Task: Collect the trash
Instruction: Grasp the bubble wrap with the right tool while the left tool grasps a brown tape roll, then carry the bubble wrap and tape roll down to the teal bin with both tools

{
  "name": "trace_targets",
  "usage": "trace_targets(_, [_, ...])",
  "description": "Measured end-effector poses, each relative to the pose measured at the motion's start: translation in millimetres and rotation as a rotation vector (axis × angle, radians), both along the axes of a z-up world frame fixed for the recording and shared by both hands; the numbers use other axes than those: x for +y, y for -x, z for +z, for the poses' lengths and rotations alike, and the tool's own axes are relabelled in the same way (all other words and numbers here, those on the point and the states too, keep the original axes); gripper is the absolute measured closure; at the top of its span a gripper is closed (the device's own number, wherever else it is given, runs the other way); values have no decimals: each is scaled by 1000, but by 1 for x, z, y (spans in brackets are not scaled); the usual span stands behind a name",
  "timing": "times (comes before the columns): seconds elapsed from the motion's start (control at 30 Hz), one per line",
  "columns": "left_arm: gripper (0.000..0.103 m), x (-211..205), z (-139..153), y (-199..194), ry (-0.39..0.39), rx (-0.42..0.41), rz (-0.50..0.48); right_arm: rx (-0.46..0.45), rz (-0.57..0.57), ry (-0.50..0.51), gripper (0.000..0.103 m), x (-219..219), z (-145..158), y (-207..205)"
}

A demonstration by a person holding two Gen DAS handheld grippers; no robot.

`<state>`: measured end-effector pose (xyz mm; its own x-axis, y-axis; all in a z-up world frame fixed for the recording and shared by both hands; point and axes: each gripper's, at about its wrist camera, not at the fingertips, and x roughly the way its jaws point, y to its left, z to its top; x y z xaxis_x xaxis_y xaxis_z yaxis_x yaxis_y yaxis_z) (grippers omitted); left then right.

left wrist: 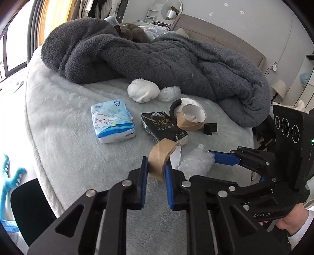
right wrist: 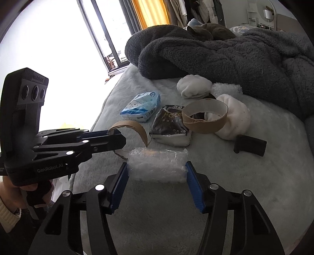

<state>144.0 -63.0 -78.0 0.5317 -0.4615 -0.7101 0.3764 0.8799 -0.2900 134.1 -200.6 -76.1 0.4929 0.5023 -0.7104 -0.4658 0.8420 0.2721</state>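
A bedroom in a home. A bed point(left wrist: 58, 109) with a pale fluffy cover fills the middle, and a thick dark grey blanket point(left wrist: 157, 58) lies heaped across it, with a padded beige headboard point(left wrist: 221, 37) behind. A grey cat point(right wrist: 212, 31) sleeps curled on the blanket. Clothes point(right wrist: 184, 9) hang at the back beside a yellow curtain point(right wrist: 151, 11) and a tall bright window point(right wrist: 58, 39). A round mirror point(left wrist: 172, 7) stands at the far wall.

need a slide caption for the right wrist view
Right claw straddling a bubble-wrap bundle on the bed, left claw pinching a torn cardboard ring.
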Motion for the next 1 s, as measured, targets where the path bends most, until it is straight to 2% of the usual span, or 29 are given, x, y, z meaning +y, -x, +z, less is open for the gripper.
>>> trace_targets(0.13, [85, 6, 4, 2, 21, -13, 8, -10, -7, -18, 44, 1, 3, -1])
trace_targets(0.4, [85, 28, 9, 8, -19, -50, 51, -57, -24, -77, 44, 13, 24, -8])
trace_targets(0.73, [85, 94, 16, 16, -52, -103, 194, -87, 50, -97, 44, 77, 41, -17])
trace_targets(1.0, [85, 150, -4, 19, -98, -40, 320, -89, 114, -94, 44, 134, 44, -17])
